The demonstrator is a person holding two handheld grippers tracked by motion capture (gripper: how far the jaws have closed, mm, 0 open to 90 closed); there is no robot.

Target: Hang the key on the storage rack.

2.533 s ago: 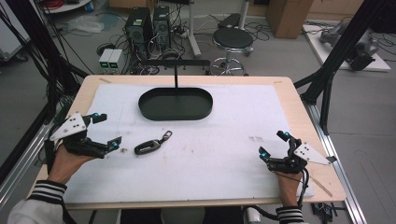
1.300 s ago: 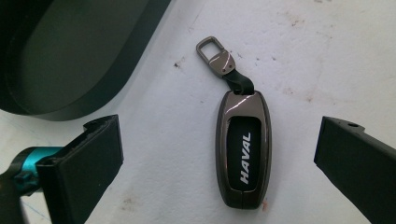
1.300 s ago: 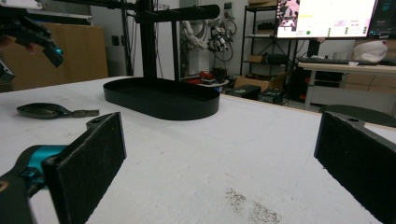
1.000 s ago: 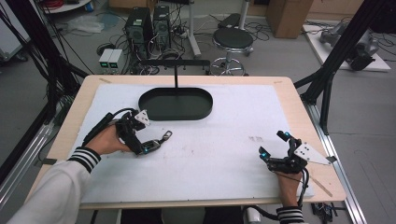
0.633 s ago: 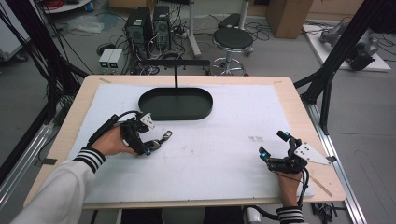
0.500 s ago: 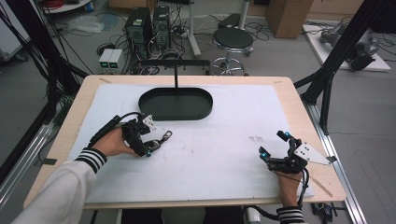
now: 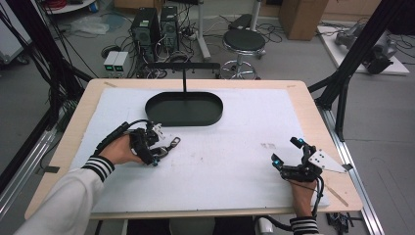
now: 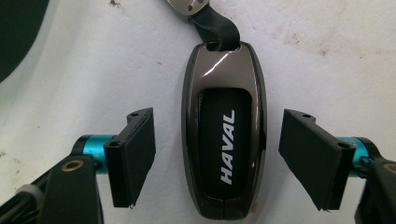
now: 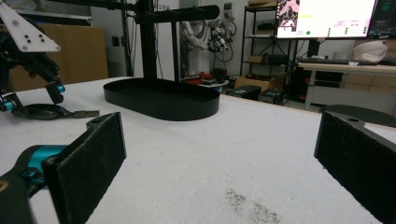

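The HAVAL car key fob [image 8: 225, 140] lies flat on the white bench [image 7: 230, 161], just in front of the black oval tray [image 7: 184, 108], with its strap and metal clip [image 7: 172, 143] pointing away from the hand. Compared with one second ago, the left hand-held gripper [image 7: 155, 152] has come down over the fob and its jaws have just been closing; in the left gripper view the two pads [image 8: 140, 149] now stand on both sides of the fob, close but not touching it. I judge that the grasp is nearly made and lifting comes next. The right hand-held gripper [image 7: 286, 155] rests wide and empty on the bench, well apart
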